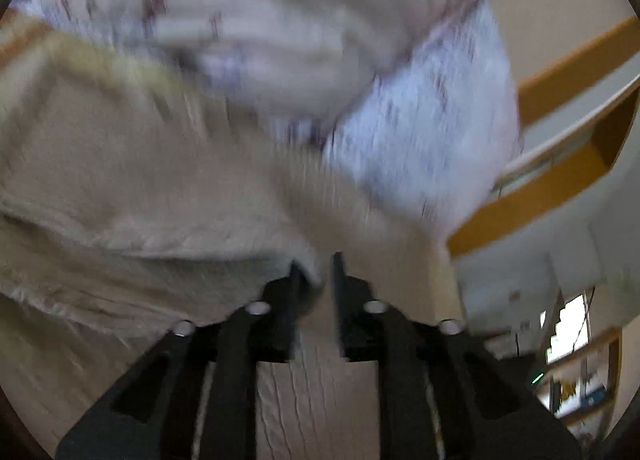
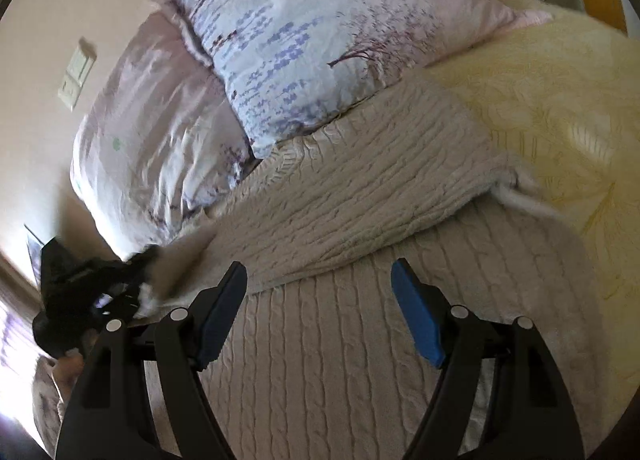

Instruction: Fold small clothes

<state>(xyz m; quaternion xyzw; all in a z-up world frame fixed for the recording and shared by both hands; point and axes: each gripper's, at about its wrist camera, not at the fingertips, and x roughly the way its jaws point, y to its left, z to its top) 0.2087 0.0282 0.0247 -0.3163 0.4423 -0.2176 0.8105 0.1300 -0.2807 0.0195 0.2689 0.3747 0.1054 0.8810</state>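
Beige knit sweater (image 2: 360, 187) beneath spread right tongs (image 2: 320, 280); left tongs (image 1: 316, 272) pinching edge.

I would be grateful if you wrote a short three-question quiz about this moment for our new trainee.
1. True or false: the right tool hovers open above the cable-knit sweater.
2. What does the left tool hold? A) a pillow corner B) an edge of the sweater C) nothing
3. Fill in: the floral pillow lies at the sweater's far edge, on the ___ blanket.

Key: 1 true; 2 B; 3 cream
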